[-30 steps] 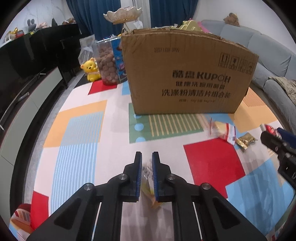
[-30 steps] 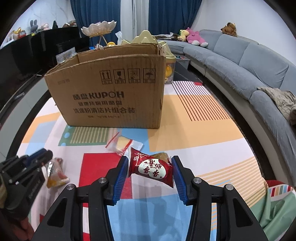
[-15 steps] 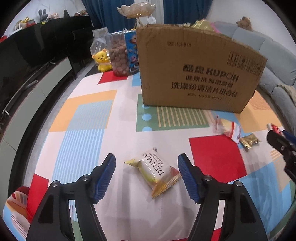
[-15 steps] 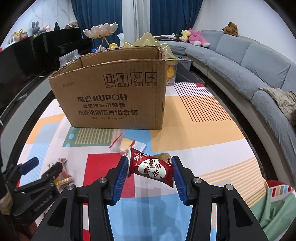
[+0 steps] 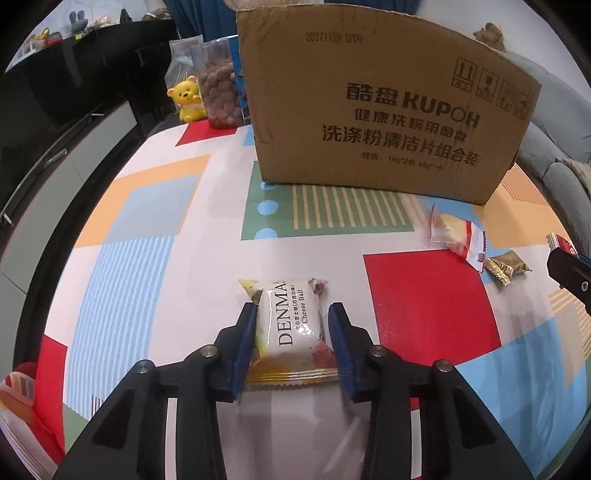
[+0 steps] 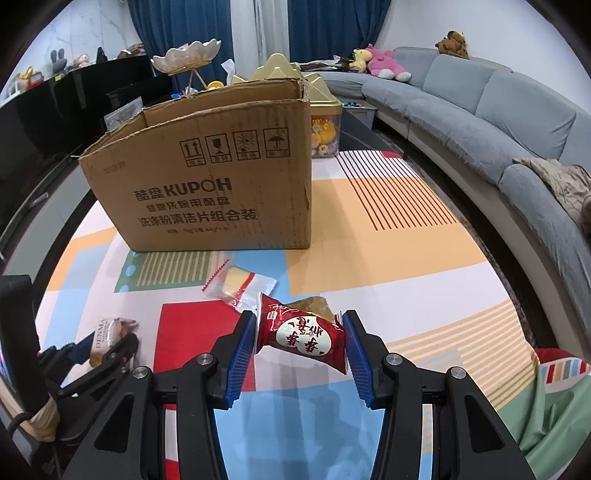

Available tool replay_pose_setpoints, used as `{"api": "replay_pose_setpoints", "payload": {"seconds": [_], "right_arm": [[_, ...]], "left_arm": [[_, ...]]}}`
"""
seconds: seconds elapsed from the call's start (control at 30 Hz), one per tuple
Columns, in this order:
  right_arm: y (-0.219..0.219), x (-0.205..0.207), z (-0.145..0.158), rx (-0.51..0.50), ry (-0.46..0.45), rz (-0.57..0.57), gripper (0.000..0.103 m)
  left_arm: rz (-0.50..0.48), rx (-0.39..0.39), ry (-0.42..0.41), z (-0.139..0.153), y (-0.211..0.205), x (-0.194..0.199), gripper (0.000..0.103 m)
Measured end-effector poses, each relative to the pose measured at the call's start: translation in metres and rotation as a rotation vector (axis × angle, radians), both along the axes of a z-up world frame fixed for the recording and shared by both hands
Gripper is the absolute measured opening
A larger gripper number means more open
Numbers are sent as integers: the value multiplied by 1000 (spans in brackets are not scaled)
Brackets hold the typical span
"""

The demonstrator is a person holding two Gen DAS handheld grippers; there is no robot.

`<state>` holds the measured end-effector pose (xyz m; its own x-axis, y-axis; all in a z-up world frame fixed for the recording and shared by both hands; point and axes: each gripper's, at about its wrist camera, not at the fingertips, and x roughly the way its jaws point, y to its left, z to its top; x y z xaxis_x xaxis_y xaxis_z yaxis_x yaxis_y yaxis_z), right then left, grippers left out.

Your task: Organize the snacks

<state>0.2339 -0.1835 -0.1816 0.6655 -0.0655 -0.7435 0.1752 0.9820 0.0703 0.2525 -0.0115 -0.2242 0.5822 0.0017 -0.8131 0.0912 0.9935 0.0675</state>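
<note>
My left tongs point(image 5: 291, 334), jaws just closing, bracket the cheese-ball packet point(image 5: 290, 325) at lower centre; right tongs point(image 6: 299, 339) pinch the red packet point(image 6: 301, 334). Step: pickup. Next, I judge: lift both into the cardboard box point(image 6: 207, 184) above.

Home living room: grey sofa point(image 6: 480, 122), plush toys point(image 6: 384, 61), blue curtains point(image 6: 177, 33).

Cardboard box point(image 5: 388, 122) standing on mat point(image 5: 155, 221), jar point(image 5: 218, 92) behind its left, sofa point(image 6: 480, 122) right.
</note>
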Motion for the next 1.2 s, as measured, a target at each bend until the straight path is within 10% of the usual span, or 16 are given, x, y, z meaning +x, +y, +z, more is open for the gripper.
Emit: {"api": "replay_pose_setpoints", "payload": {"seconds": [1.2], "right_arm": [[8, 15, 106, -15, -211, 74, 49]], "left_arm": [[-1, 3, -202, 124, -2, 14, 34]]}}
